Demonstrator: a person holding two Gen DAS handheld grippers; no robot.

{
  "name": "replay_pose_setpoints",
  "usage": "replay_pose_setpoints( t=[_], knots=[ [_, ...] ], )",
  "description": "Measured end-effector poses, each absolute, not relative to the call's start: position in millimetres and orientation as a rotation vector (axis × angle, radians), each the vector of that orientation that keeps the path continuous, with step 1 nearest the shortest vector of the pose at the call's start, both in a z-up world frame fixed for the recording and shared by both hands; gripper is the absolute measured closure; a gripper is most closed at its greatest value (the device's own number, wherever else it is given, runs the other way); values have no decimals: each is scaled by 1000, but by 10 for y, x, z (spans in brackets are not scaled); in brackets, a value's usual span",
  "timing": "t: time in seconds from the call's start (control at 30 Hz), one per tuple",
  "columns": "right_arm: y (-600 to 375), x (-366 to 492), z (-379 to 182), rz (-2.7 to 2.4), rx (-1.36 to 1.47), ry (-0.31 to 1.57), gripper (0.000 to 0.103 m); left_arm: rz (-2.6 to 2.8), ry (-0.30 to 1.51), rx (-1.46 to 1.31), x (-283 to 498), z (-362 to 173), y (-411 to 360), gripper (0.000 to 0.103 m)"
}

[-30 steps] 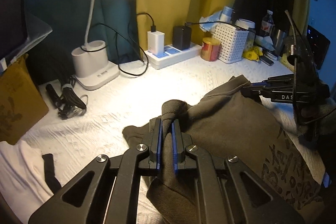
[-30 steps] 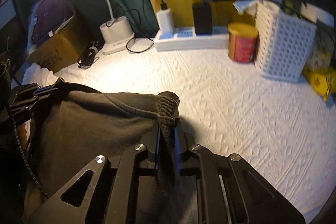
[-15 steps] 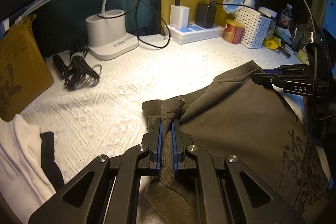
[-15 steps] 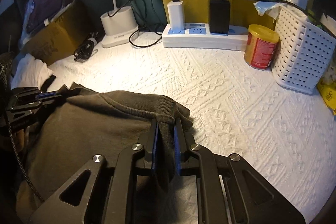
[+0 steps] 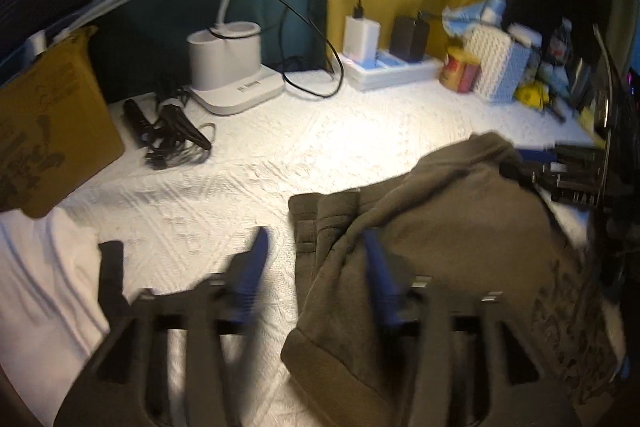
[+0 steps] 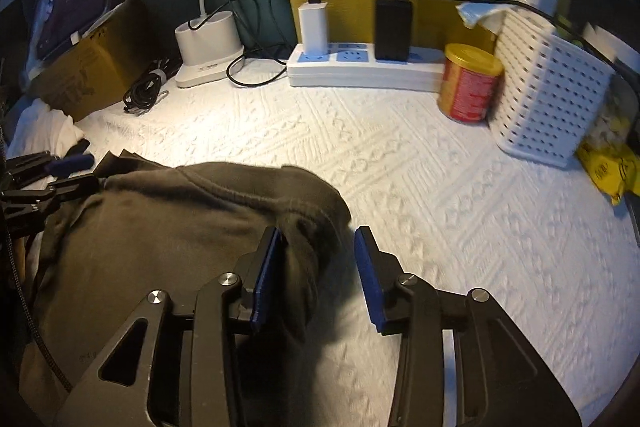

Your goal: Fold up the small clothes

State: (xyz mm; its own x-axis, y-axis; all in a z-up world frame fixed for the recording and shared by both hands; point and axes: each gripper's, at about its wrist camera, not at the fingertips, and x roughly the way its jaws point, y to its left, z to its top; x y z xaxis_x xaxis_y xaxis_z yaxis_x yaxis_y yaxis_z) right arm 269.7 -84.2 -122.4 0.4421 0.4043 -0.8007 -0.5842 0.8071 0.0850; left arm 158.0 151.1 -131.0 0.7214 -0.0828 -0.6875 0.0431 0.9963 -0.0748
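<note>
Right gripper: jaws spread wide, holding nothing; a bunched shoulder of the dark olive shirt sits loose between the blue pads, touching the left one.
Left gripper: blurred, but its jaws stand well apart with nothing clamped; one blue pad lies over the shirt's sleeve edge, the other over bare cloth.
Shirt position: lying in the near middle of the white bedspread, collar toward the far side, printed part at the right of the left wrist view.
Step in hand: judged to be a release, with the garment laid down for the next fold.
Doing it well: both grippers should back straight out so the pads do not drag the sleeve or collar out of line; then regrip at a clean edge, not the bunched lump, and smooth before folding.
Risk: the raised fold by the right pads may catch and pull crooked.
Surface: textured white quilted cover, soft, brightly lit by the desk lamp.
Room: power strip with chargers, red tin and white basket along a yellow and teal wall; cardboard box, coiled cable and white garment at left.
</note>
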Motion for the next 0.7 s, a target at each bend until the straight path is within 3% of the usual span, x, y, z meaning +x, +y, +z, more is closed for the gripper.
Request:
replay_pose_setpoints(
  t=[0.7],
  knots=[
    [-1350,1830,-955,558,-175,910,62,-132,699,-49,759,-1080,1111,45]
  ],
)
